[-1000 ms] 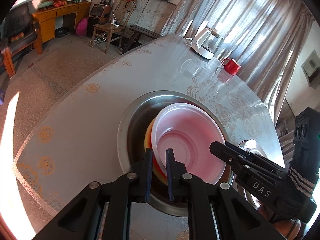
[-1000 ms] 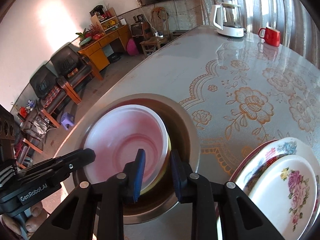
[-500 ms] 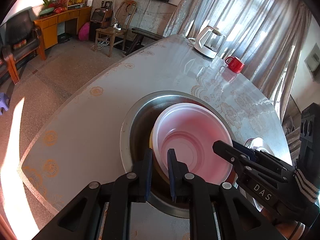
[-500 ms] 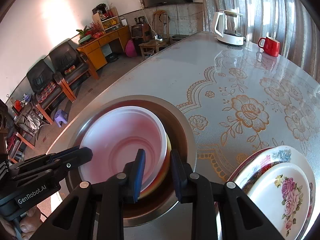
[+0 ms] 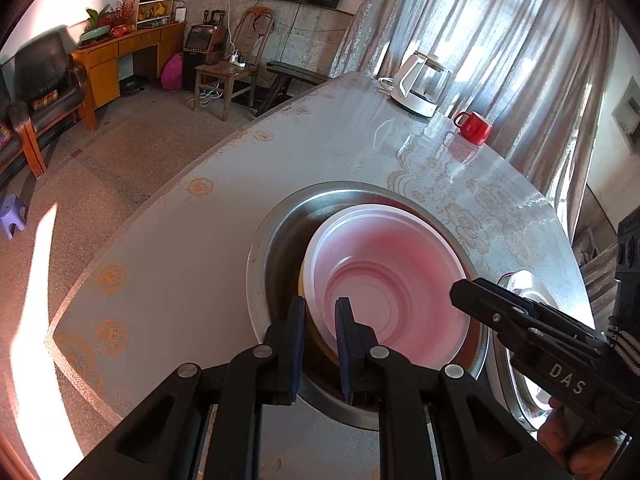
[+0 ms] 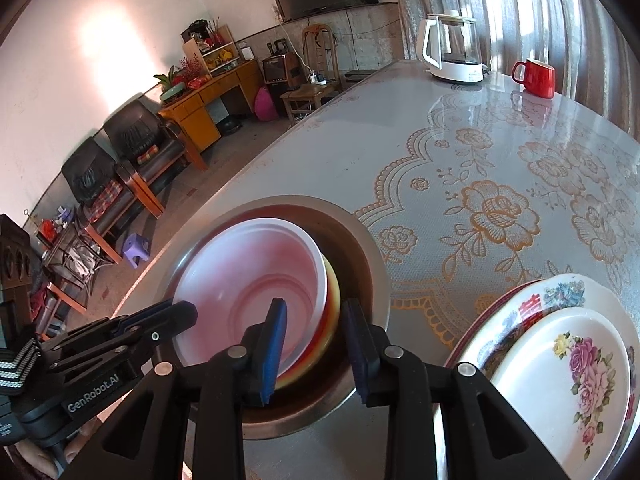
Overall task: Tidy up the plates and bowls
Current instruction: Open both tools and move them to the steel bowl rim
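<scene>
A white bowl with a pink inside (image 5: 384, 264) is nested in a yellow-orange bowl (image 6: 333, 304), and both sit in a steel basin (image 5: 272, 248) on the table. My left gripper (image 5: 321, 320) is shut on the near rim of the bowl stack, one pad inside and one outside. My right gripper (image 6: 316, 336) straddles the opposite rim. Its jaws are opening, and a gap shows between each pad and the rim. In the left wrist view the right gripper (image 5: 520, 320) reaches in from the right. The left gripper (image 6: 120, 340) shows at the left in the right wrist view.
Two stacked floral plates (image 6: 560, 360) lie right of the basin (image 6: 372, 264). A white kettle (image 6: 452, 52) and a red mug (image 6: 536, 76) stand at the far end of the patterned table (image 6: 440, 152). The table's curved edge drops to the floor on the left.
The right gripper's pads have spread apart off the bowl rim. The left gripper keeps its hold, and the bowls stay in the basin.
</scene>
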### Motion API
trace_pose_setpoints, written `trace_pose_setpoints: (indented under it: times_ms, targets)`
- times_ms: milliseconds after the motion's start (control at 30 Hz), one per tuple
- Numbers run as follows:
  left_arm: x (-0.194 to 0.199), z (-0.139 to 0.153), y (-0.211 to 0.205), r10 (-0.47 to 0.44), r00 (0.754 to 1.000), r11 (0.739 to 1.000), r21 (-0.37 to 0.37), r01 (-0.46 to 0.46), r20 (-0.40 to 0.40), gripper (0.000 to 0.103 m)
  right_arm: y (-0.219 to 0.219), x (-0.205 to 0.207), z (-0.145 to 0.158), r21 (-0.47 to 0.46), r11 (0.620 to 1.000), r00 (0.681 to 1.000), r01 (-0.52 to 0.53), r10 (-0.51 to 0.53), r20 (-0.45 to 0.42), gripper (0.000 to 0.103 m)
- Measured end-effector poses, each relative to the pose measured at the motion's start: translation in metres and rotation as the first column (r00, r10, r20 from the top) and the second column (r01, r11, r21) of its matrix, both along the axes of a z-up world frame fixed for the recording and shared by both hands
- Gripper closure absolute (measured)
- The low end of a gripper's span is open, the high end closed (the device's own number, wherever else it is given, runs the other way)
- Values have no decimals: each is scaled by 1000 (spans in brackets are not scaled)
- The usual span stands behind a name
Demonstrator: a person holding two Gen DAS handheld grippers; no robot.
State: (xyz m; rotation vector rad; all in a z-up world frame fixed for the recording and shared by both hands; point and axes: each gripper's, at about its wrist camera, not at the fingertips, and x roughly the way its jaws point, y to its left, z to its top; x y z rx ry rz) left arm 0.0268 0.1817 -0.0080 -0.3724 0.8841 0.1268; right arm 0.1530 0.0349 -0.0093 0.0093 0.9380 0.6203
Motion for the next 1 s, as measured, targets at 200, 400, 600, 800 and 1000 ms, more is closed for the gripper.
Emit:
trace_pose_setpoints:
  times_ms: [200, 400, 600, 800, 1000]
  targets:
    - [-1, 0, -1, 5, 1000, 1000, 9, -5, 3, 87, -4, -3, -1, 16, 1000, 1000, -3, 3, 7, 74]
    - [-3, 1, -2, 7, 1000, 1000, 9, -7, 7, 84, 2, -5, -6, -3, 1000, 1000, -2, 2, 21, 86]
    - [-6, 3, -4, 4, 1000, 999, 34, -5, 14, 84, 6, -6, -7, -12, 1000, 999, -8, 9, 32, 90]
    - [-8, 6, -2, 7, 1000, 999, 36, -8, 21, 83, -4, -4, -2, 40, 999, 1000, 3, -4, 31, 79]
    - [-17, 12, 2, 6, 999, 1000, 6, -6, 50, 74, -17, -5, 7, 86, 995, 998, 41, -44, 37, 75]
